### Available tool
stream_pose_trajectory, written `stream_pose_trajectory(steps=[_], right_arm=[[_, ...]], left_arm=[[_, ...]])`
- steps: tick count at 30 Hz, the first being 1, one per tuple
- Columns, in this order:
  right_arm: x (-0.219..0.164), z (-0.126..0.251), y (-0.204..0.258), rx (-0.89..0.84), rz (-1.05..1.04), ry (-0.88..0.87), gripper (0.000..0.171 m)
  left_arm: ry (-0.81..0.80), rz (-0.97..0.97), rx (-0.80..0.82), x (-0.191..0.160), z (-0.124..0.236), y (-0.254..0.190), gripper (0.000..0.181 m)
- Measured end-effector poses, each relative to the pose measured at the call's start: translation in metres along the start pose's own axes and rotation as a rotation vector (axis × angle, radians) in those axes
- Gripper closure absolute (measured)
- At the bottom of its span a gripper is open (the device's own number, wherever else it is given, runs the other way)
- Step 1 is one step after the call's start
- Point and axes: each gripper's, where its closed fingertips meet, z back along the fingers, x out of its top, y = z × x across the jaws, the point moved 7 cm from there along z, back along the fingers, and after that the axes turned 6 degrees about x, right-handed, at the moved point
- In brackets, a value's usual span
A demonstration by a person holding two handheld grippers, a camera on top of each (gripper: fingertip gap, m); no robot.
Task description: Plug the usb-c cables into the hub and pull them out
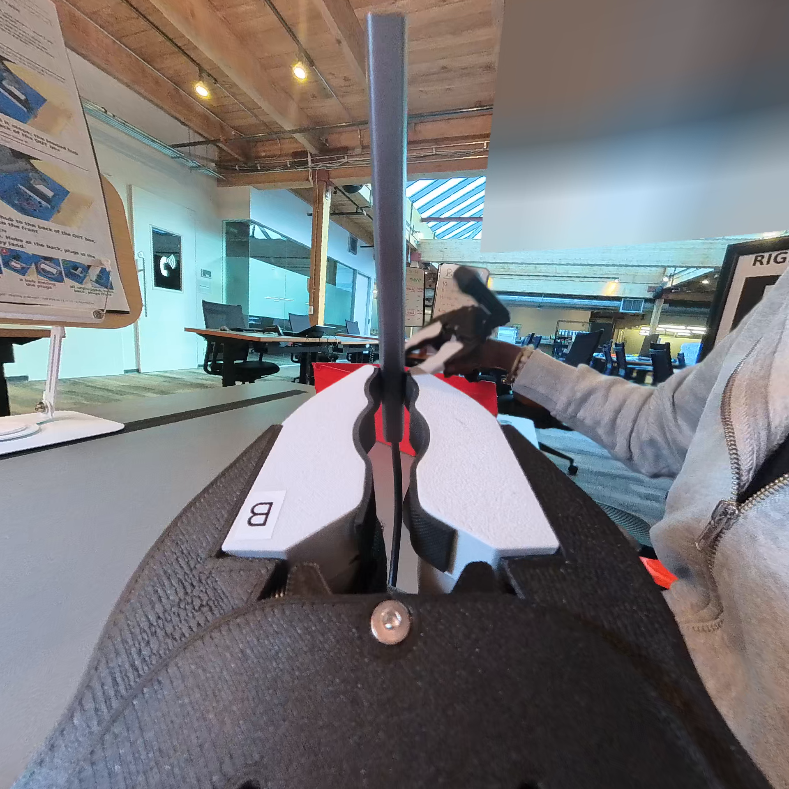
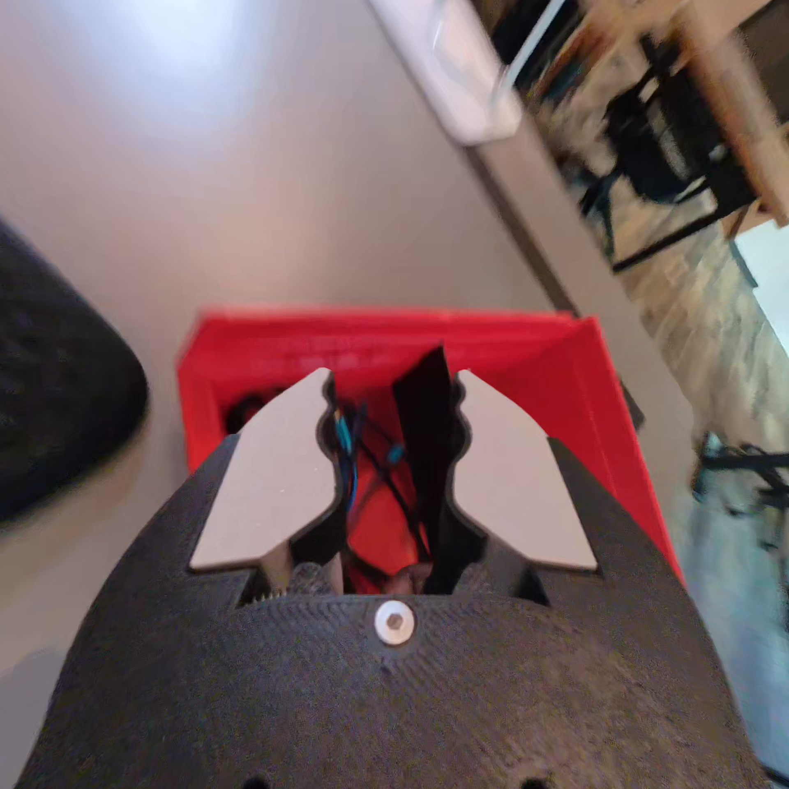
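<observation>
In the left wrist view my left gripper is shut on a slim grey hub and holds it upright above the grey table. The hub's thin black cable hangs down between the fingers. My right gripper is open over a red box. Thin black cables with teal plugs lie inside the box between the fingers. A dark flat piece stands next to the right finger; I cannot tell whether they touch. The right gripper also shows, blurred, above the red box.
A white stand with an instruction sheet is on the table at the left. A person's grey sleeve reaches in from the right. The left gripper's black body is left of the box. The table edge runs diagonally at the right.
</observation>
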Motion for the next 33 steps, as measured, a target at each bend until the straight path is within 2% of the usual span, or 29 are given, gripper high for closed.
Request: stream_pose_trajectory(steps=[3, 5, 7, 12, 15, 18, 20, 21, 23, 24, 26, 29, 31, 33], right_arm=[[0.057, 0.022, 0.021, -0.006, -0.150, -0.457, 0.106], [0.097, 0.032, 0.055, 0.077, -0.209, -0.745, 0.115], [0.131, 0.027, 0.096, 0.247, -0.257, -0.913, 0.122], [0.194, -0.022, 0.182, 0.652, -0.311, -0.982, 0.127], [0.206, -0.053, 0.204, 0.749, -0.273, -0.925, 0.130], [0.213, -0.065, 0.219, 0.865, -0.306, -0.921, 0.135], [0.215, -0.070, 0.227, 0.842, -0.278, -0.908, 0.145], [0.215, -0.069, 0.231, 0.821, -0.250, -0.917, 0.158], [0.213, -0.065, 0.234, 0.760, -0.182, -0.952, 0.162], [0.211, -0.062, 0.232, 0.716, -0.162, -0.962, 0.162], [0.203, -0.051, 0.217, 0.646, -0.192, -1.016, 0.163], [0.187, -0.016, 0.183, 0.559, -0.290, -1.192, 0.162], [0.177, 0.011, 0.162, 0.442, -0.302, -1.254, 0.162], [0.171, 0.042, 0.148, 0.307, -0.236, -1.292, 0.161]], left_arm=[[0.023, -0.010, 0.000, -0.002, -0.002, -0.001, 0.171], [0.036, -0.014, 0.000, -0.003, -0.003, -0.001, 0.170], [0.050, -0.010, -0.006, -0.005, -0.003, -0.001, 0.170], [0.065, 0.008, -0.067, -0.007, -0.004, -0.005, 0.170], [0.081, 0.006, -0.110, -0.008, -0.004, -0.008, 0.170], [0.104, -0.009, -0.160, -0.010, -0.005, -0.013, 0.170], [0.128, -0.034, -0.182, -0.013, -0.006, -0.016, 0.170], [0.140, -0.045, -0.188, -0.014, -0.007, -0.017, 0.170], [0.132, -0.063, -0.207, -0.013, -0.006, -0.020, 0.169], [0.096, -0.068, -0.202, -0.010, -0.004, -0.020, 0.166], [-0.081, -0.046, -0.162, 0.003, 0.004, -0.017, 0.153], [-0.319, 0.035, -0.020, 0.022, 0.022, 0.003, 0.152], [-0.358, 0.092, 0.044, 0.025, 0.027, 0.013, 0.152], [-0.333, 0.122, 0.093, 0.022, 0.026, 0.019, 0.152]])
